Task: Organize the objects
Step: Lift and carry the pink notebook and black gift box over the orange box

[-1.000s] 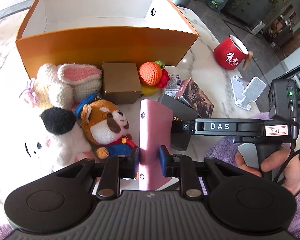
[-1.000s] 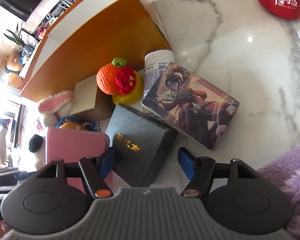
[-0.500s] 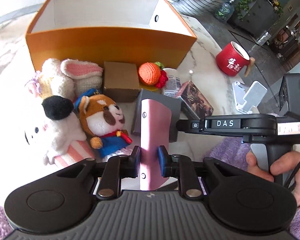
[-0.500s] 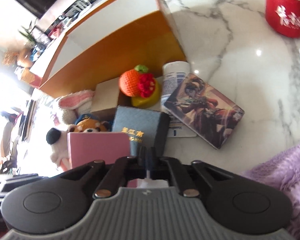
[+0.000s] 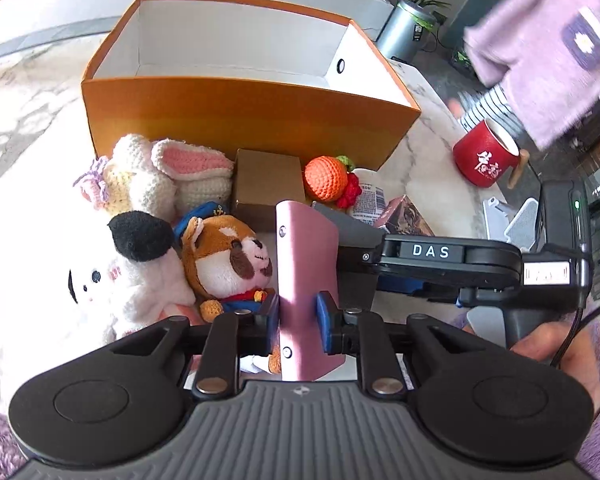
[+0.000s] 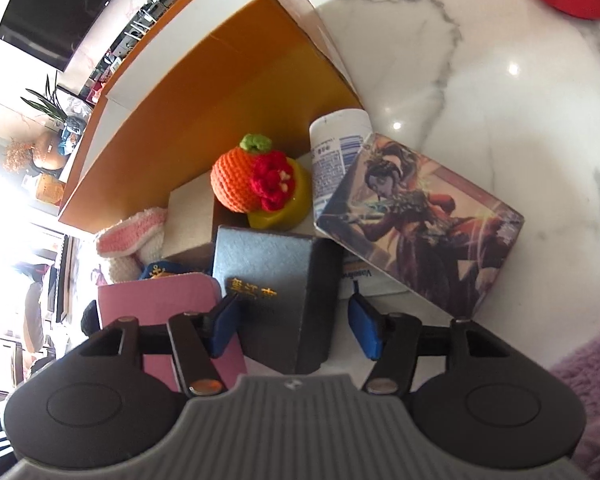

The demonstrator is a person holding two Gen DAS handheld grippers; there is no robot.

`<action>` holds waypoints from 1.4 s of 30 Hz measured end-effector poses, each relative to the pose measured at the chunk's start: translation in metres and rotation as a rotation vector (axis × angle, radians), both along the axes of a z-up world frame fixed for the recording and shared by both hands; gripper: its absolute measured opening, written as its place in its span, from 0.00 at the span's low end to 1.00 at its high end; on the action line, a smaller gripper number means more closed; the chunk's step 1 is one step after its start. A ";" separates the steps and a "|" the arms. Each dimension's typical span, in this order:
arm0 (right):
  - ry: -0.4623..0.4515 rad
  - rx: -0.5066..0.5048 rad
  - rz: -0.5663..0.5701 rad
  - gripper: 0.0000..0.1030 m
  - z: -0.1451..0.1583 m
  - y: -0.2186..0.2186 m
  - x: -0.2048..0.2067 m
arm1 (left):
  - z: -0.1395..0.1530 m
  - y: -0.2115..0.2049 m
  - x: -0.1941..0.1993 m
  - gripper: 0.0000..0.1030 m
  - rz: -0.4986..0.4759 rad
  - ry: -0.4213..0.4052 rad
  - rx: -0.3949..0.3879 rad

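My left gripper (image 5: 298, 316) is clamped on a flat pink rectangular case (image 5: 306, 272), blue pads pressing both of its broad faces while it stands on edge, its far end raised above the pile of toys. My right gripper (image 6: 296, 326) has its fingers spread apart on either side of a dark blue-grey textured box with gold lettering (image 6: 272, 292); the left pad (image 6: 224, 326) sits touching or just beside the box's near face, the right pad (image 6: 364, 330) stands off from its dark side, so nothing is gripped there.

The open orange cardboard box with a white interior (image 5: 244, 116) sits behind everything, its near wall rising just behind a small brown cardboard box (image 5: 266, 184), a crocheted orange fruit with a red flower (image 5: 326, 178) and a knitted cream rabbit with pink ears (image 5: 160, 176). Its top rim is unobstructed. In front of those lie a plush red panda in a blue sailor outfit (image 5: 228, 256) and a white plush with a black ear (image 5: 124, 272) (both crowd the case's left side).

To the right, an illustrated card box (image 6: 420, 216) leans over a white tube (image 6: 336, 148), its corner touching the dark box. Beyond it the white marble tabletop (image 6: 480, 80) lies open up to a red mug (image 5: 486, 156).
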State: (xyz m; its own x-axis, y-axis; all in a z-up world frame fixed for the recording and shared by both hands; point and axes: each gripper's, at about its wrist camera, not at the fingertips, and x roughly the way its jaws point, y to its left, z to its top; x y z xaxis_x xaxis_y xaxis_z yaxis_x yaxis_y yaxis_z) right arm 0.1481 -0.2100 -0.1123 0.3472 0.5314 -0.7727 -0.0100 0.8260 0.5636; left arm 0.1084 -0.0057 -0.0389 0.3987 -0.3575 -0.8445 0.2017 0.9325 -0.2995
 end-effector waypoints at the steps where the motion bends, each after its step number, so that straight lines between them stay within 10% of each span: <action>1: 0.003 0.020 -0.004 0.53 -0.002 0.000 0.000 | -0.002 0.001 0.001 0.28 0.009 0.010 -0.015; 11: -0.069 0.021 0.035 0.38 0.016 -0.001 -0.015 | -0.004 0.009 -0.001 0.26 0.061 0.005 -0.076; 26: -0.266 -0.474 0.353 0.36 0.070 0.032 -0.050 | 0.005 0.002 0.000 0.20 0.038 -0.014 -0.063; 42: -0.086 -0.173 0.248 0.37 0.053 0.023 -0.032 | -0.010 -0.004 -0.001 0.20 0.031 0.004 -0.041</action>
State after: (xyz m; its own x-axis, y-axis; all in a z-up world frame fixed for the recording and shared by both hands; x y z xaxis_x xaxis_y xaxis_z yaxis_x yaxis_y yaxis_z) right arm 0.1165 -0.1868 -0.0588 0.2911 0.4712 -0.8326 -0.2645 0.8760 0.4033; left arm 0.1076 -0.0102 -0.0494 0.4067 -0.3798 -0.8309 0.1720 0.9251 -0.3386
